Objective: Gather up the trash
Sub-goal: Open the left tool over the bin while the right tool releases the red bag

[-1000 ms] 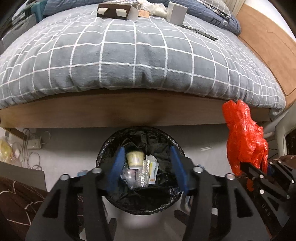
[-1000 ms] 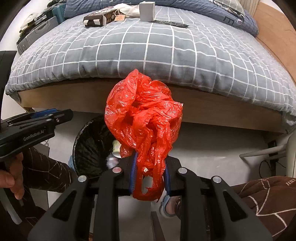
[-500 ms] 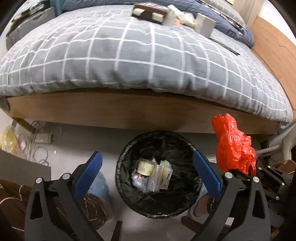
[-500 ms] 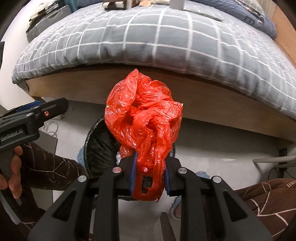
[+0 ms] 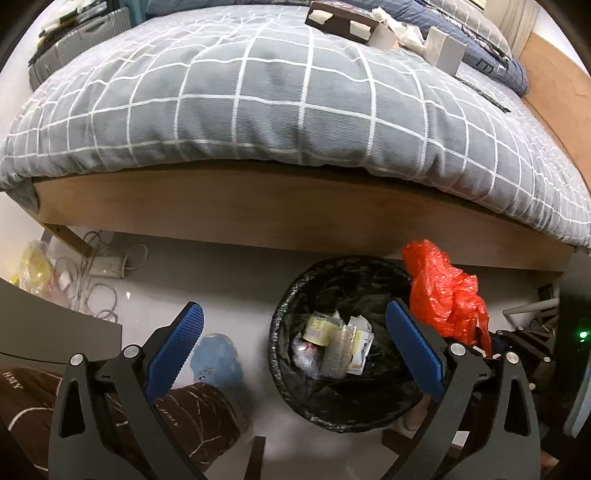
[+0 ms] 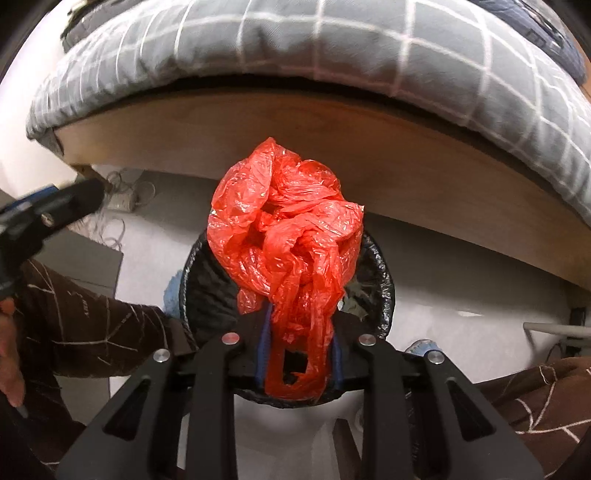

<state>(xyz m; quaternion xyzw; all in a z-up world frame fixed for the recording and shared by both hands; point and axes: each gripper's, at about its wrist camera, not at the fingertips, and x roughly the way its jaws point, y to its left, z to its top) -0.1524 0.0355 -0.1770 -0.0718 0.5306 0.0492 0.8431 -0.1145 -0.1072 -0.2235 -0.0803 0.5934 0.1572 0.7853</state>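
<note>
A round bin with a black liner stands on the floor beside the bed, holding several wrappers and a small tub. My left gripper is wide open and empty, above and to the left of the bin. My right gripper is shut on a crumpled red plastic bag and holds it over the bin. The bag also shows in the left wrist view at the bin's right rim.
A bed with a grey checked duvet and wooden frame lies behind the bin. Boxes lie on the bed. Cables and a power strip lie at the left. My slippered foot is beside the bin.
My left gripper opened wide and moved up and left away from the bin. My right gripper carried the red bag left and down until it hangs over the bin.
</note>
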